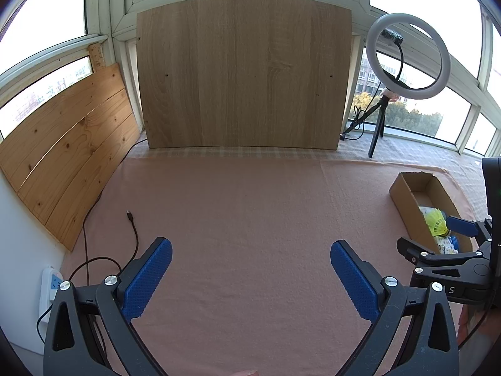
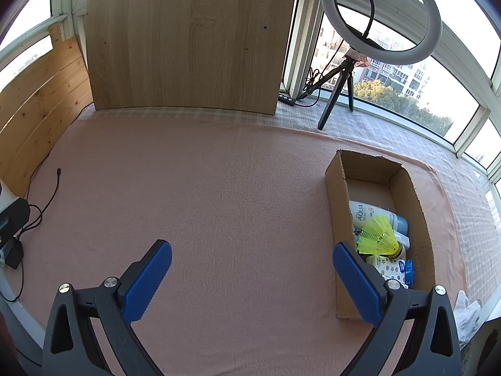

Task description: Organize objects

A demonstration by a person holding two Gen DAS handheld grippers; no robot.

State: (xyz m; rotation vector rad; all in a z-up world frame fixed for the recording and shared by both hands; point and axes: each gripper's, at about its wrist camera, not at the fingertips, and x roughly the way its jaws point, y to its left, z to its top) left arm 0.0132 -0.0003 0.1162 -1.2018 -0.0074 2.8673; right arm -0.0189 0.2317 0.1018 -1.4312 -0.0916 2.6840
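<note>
An open cardboard box (image 2: 334, 194) lies on the pink cloth (image 2: 238, 194) at the right. Inside it are a white AQUA bottle (image 2: 372, 213), a yellow shuttlecock (image 2: 377, 238) and a star-printed pouch (image 2: 386, 266). My right gripper (image 2: 252, 247) is open and holds nothing; its right finger sits just left of the box's near end. The left wrist view shows the same box (image 1: 404, 197), the shuttlecock (image 1: 435, 221) and the right gripper (image 1: 426, 233) beside it. My left gripper (image 1: 250, 244) is open over bare cloth, holding nothing.
A wooden board (image 1: 244, 72) stands at the back and a pine panel (image 1: 65, 153) along the left. A ring light on a tripod (image 2: 380, 15) stands back right. A black cable (image 1: 133, 228) and a power strip (image 1: 50, 291) lie at the left. A white glove (image 2: 466, 313) lies near the right edge.
</note>
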